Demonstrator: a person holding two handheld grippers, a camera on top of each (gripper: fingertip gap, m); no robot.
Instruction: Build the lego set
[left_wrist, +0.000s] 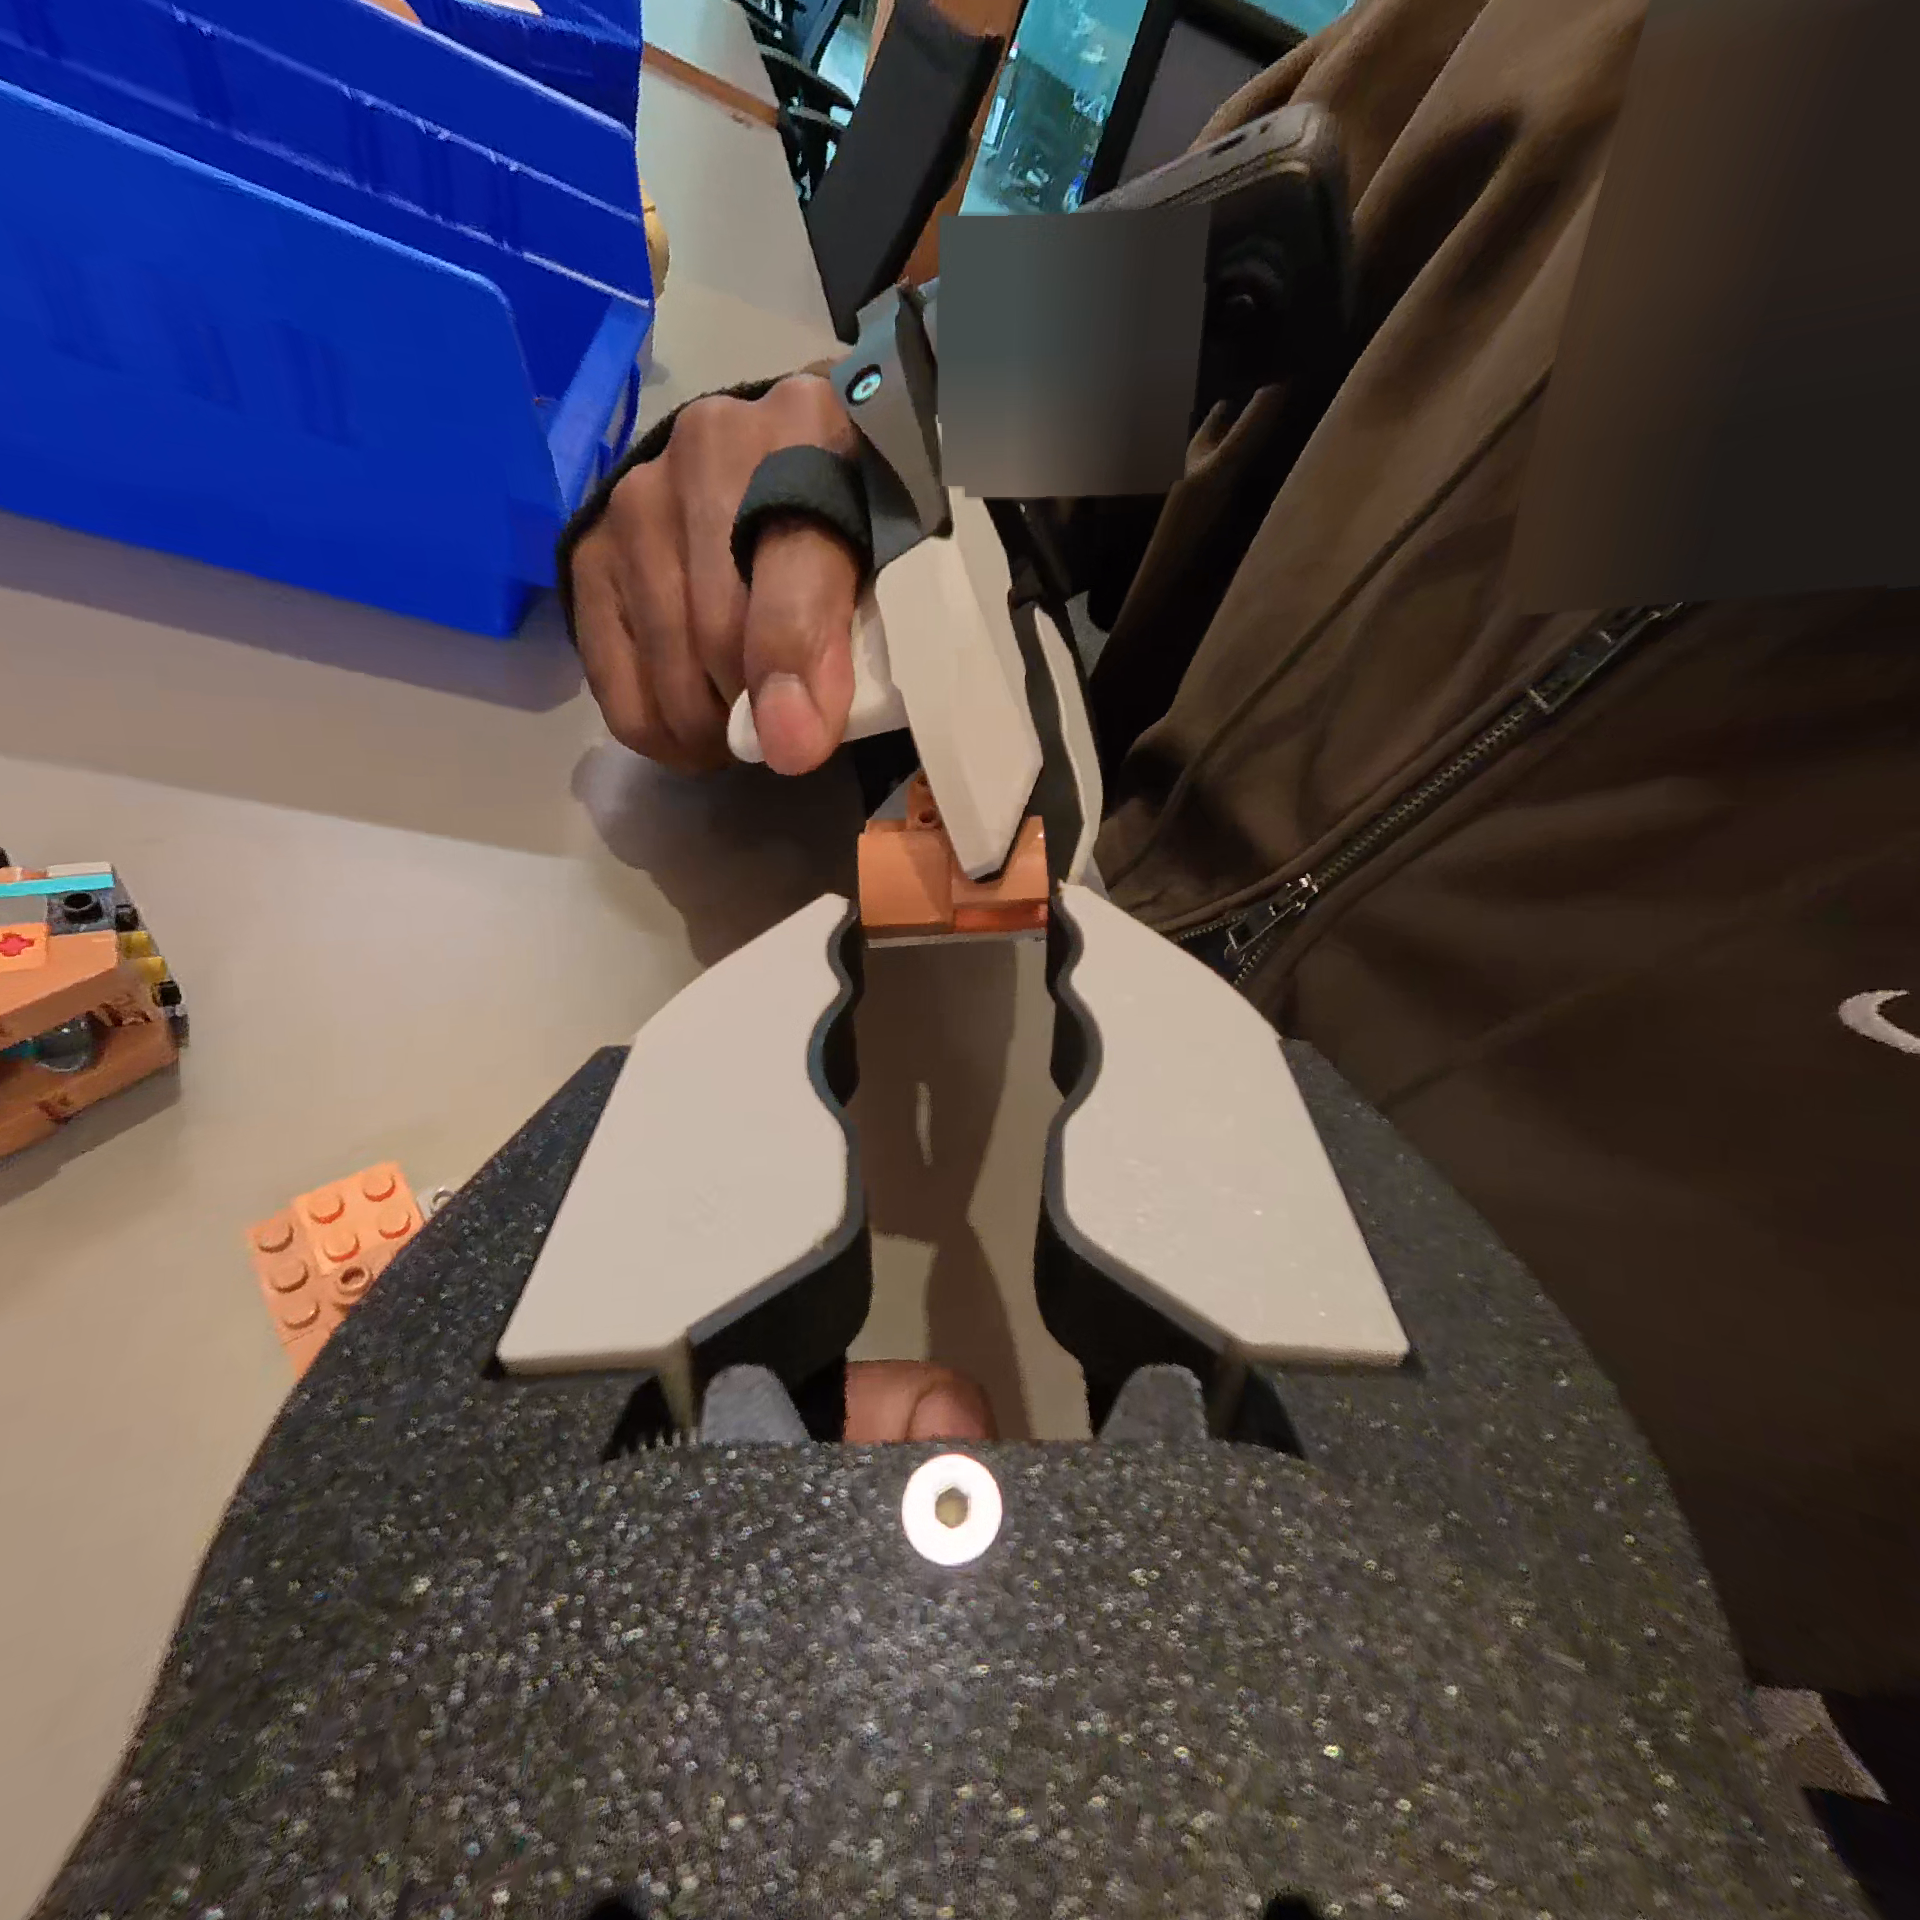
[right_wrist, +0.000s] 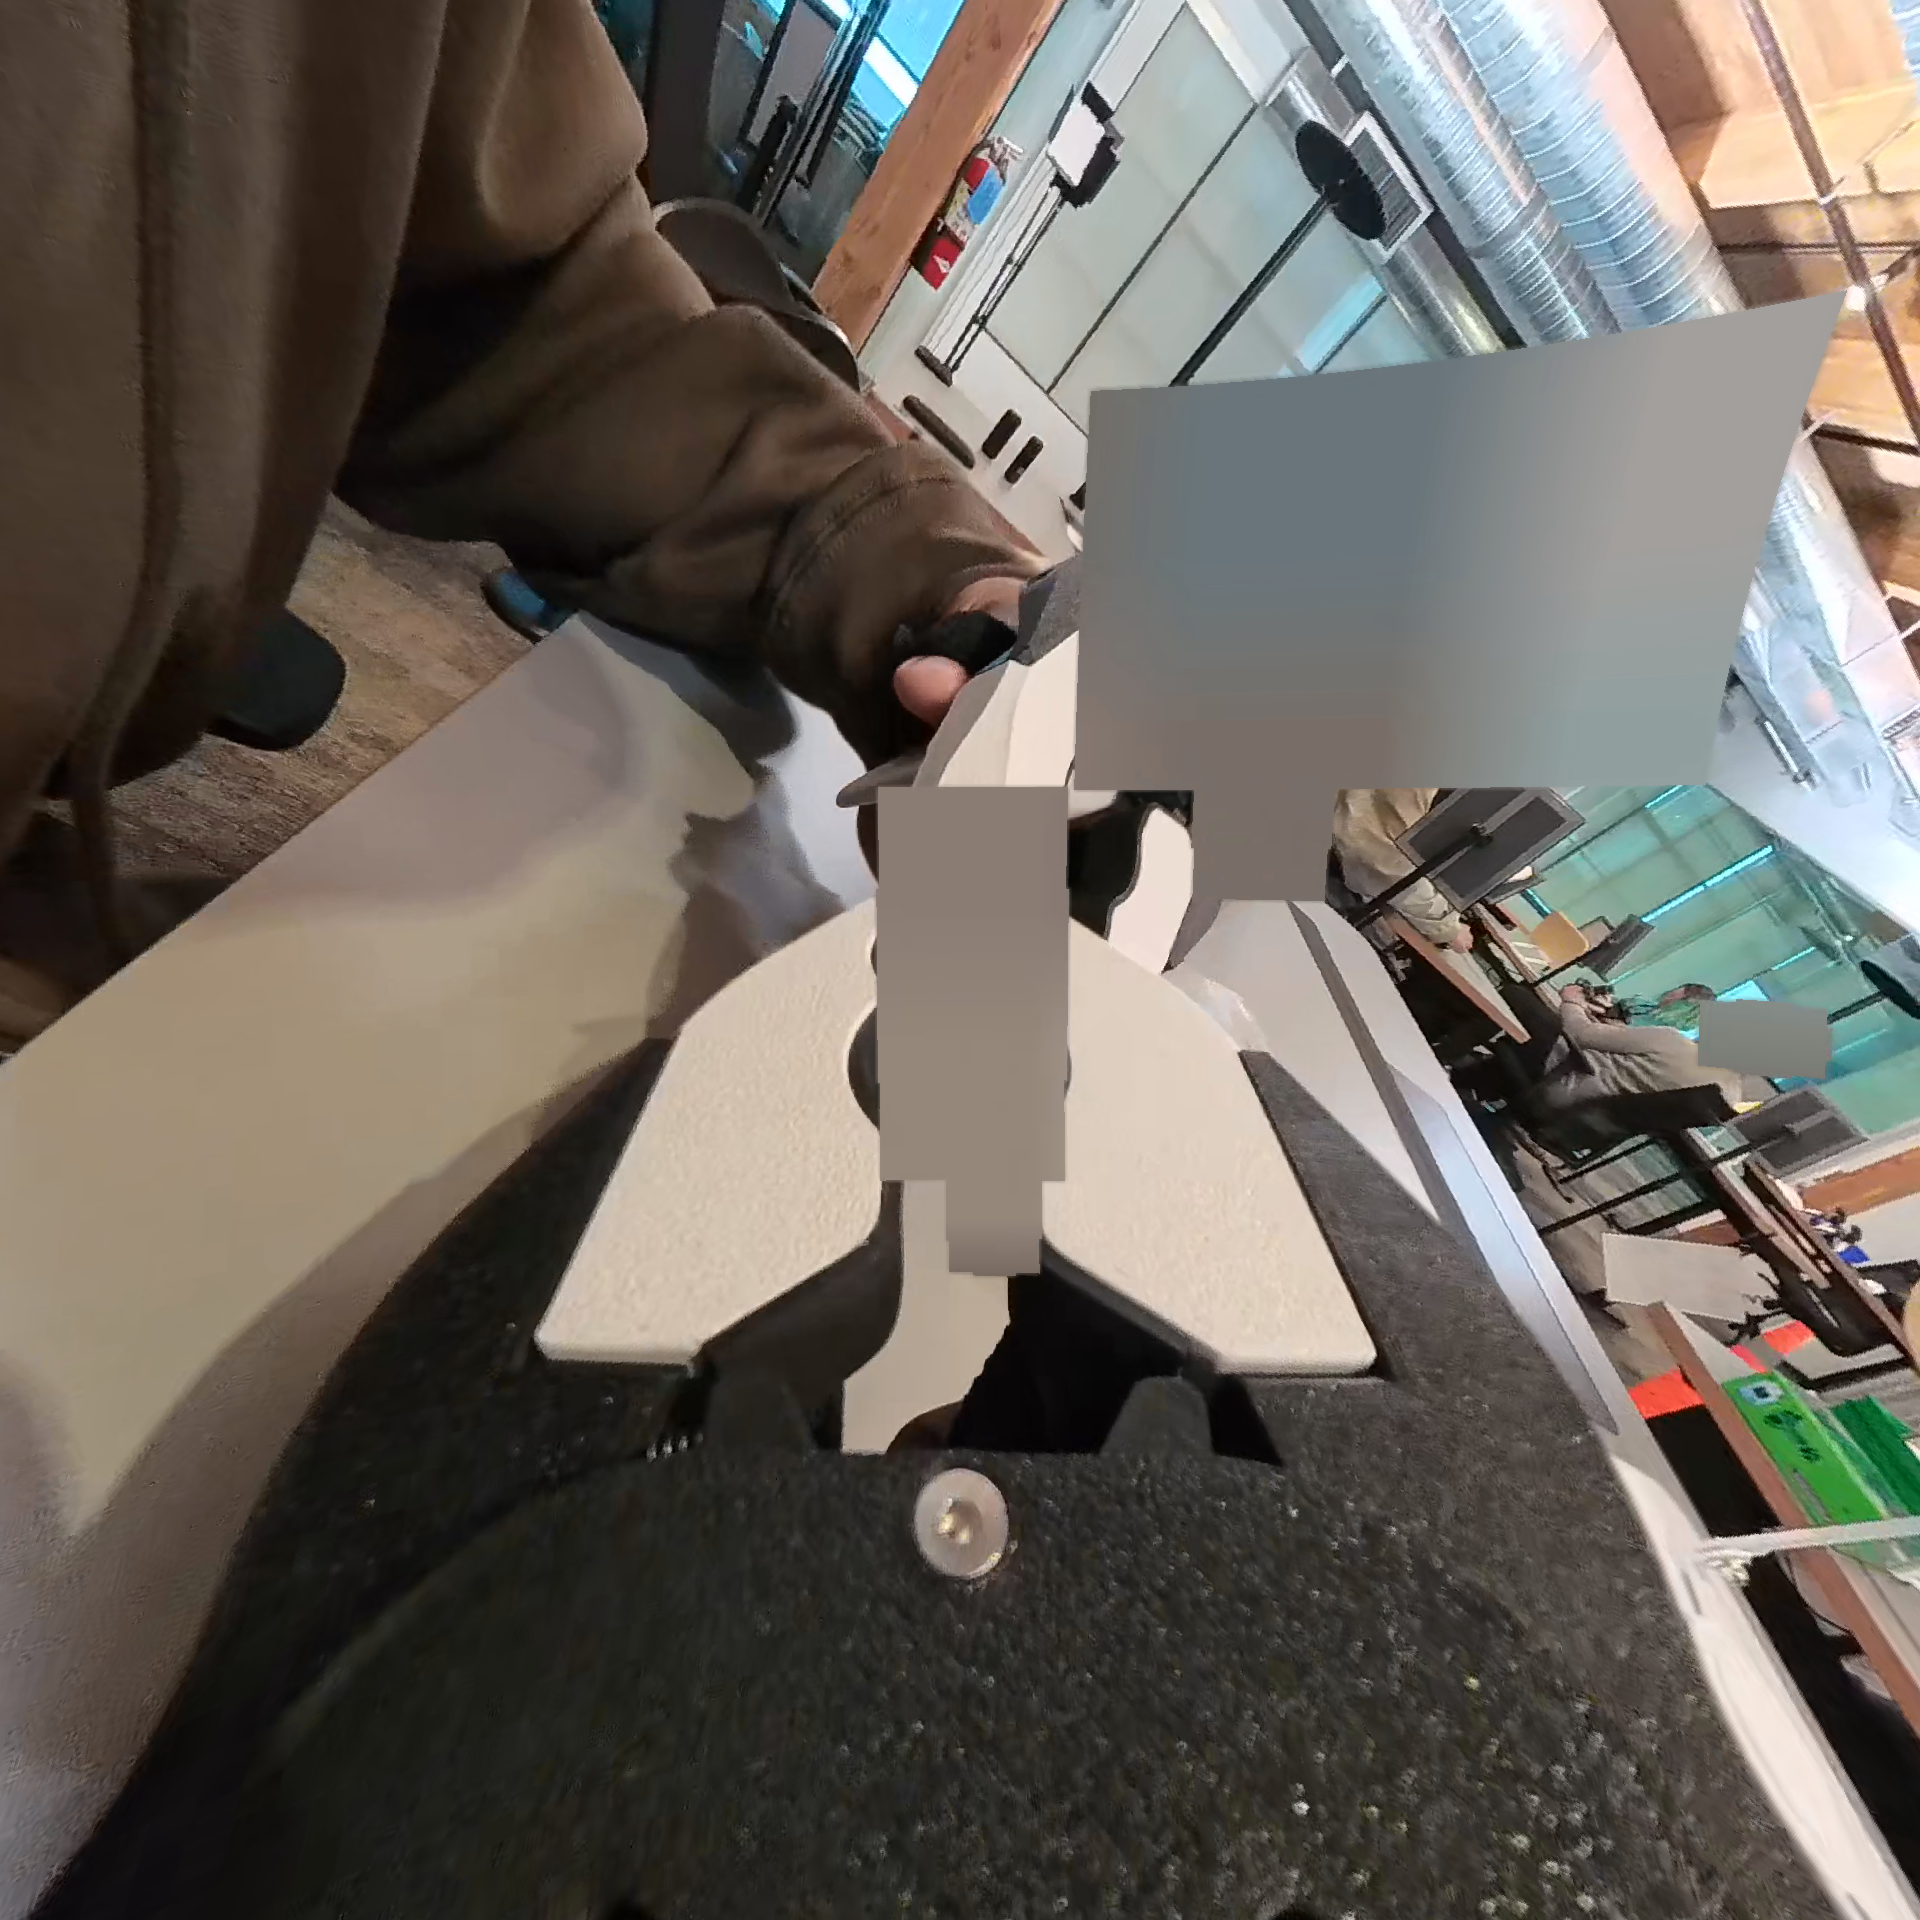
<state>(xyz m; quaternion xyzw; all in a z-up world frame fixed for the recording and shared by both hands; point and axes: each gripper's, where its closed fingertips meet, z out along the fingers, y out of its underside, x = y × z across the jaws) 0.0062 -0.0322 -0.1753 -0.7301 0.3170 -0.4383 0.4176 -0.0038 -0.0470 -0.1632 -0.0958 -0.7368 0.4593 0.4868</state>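
Observation:
My left gripper (left_wrist: 956, 916) is shut on an orange-brown lego piece (left_wrist: 906, 881) and holds it by its two sides above the table. My right gripper (left_wrist: 1023, 864) comes down from above, held by a hand (left_wrist: 707, 603). Its white fingers are pinched on the top right part of the same piece. In the right wrist view the right gripper's fingers (right_wrist: 748, 1122) stand close together. A mosaic patch hides their tips and the piece. The left gripper shows there only partly, behind the patches.
Blue storage bins (left_wrist: 291, 312) stand at the back left of the grey table (left_wrist: 364, 831). A partly built lego model (left_wrist: 73, 997) and a loose orange plate (left_wrist: 327, 1247) lie at the left. A person in a brown jacket (left_wrist: 1558, 831) fills the right side. Only a small space, under 4 cm, lies between the two pairs of fingers.

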